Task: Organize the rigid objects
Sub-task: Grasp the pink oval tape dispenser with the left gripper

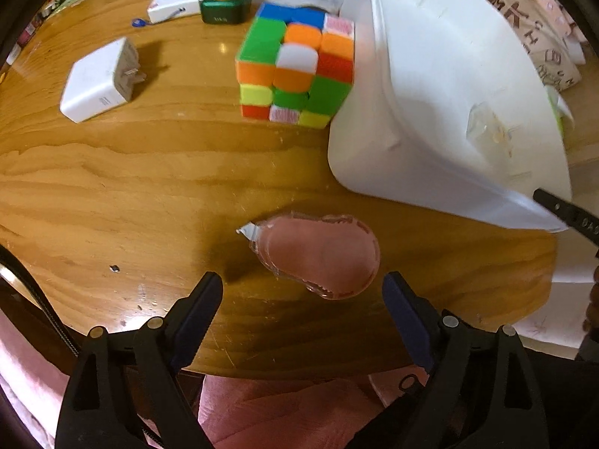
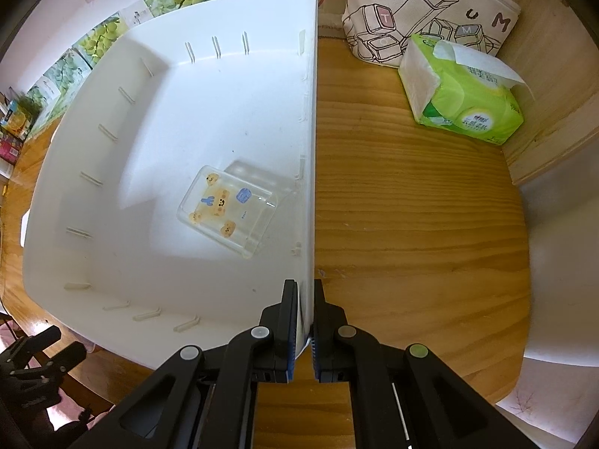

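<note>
The pink, translucent, teardrop-shaped plastic correction-tape dispenser (image 1: 318, 258) lies flat on the wooden table (image 1: 149, 187), near the table's front edge and just short of the white plastic storage bin (image 1: 430, 112). The left gripper (image 1: 302, 292) is pointed steeply down at it with its fingers spread wide; the dispenser sits between and slightly beyond the two blue pads, and no contact is seen yet. The right gripper (image 2: 306, 299) is clamped narrowly on the bin's side wall (image 2: 309, 187), which is pinched between its fingers. Inside the bin a small clear plastic case printed with cartoon bears (image 2: 228, 209) rests on the floor, close to that wall.

The dispenser is judged to be light, stiff and smooth-shelled, so it is likely to slide or twist if squeezed off-centre. A hold across the broad rounded body, on the two curved edges, would be safest; the thin white tip (image 1: 245, 230) should be avoided as fragile. The outline is somewhat blurred, so its exact thickness cannot be told.

Further back, a multicoloured puzzle cube (image 1: 295, 67) stands just beside the bin and a white plug-in charger block (image 1: 101, 82) lies well apart to the left.
</note>
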`<state>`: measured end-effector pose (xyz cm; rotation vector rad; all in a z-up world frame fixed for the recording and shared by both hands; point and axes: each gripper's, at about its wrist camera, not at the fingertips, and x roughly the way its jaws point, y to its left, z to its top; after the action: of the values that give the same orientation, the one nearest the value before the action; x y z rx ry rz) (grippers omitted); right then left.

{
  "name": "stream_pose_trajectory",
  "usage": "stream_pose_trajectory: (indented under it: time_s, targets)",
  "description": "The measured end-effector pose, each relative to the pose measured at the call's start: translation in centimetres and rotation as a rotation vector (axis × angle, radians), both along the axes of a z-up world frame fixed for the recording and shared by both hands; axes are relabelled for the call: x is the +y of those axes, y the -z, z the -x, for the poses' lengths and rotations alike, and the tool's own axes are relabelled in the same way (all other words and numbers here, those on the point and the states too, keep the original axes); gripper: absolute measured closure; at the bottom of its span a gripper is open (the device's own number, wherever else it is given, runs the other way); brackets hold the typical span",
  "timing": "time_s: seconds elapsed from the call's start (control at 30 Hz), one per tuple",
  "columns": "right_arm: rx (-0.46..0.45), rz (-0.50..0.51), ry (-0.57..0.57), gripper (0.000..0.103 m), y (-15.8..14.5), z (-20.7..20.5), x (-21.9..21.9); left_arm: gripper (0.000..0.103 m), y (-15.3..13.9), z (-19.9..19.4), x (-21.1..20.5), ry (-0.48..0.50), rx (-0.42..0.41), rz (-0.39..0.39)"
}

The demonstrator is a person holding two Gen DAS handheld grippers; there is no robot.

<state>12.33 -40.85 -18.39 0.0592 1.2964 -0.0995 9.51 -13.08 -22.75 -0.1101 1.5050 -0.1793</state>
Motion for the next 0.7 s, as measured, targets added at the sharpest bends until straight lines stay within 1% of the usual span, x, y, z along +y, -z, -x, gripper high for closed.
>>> stream_pose_trajectory:
  time_s: [0.1, 0.37, 0.6, 0.7]
  targets:
    - [0.003, 0.001, 0.003, 0.096, -0.1, -0.1, 0.0, 0.014, 0.6, 0.0, -0.6, 0.012, 0.015, -0.015]
    - [0.008, 0.003, 0.004, 0.096, -0.2, -0.1, 0.0, 0.013, 0.7, -0.5, -2.1, 0.044, -0.009, -0.069]
    - [0.013, 0.002, 0.008, 0.094, -0.1, -0.2, 0.1, 0.014, 0.6, -1.5, -3.0, 0.066, -0.006, -0.088]
    - [0.015, 0.004, 0.008, 0.094, -0.2, -0.2, 0.1, 0.023, 0.3, -1.5, -2.8, 0.068, -0.012, -0.101]
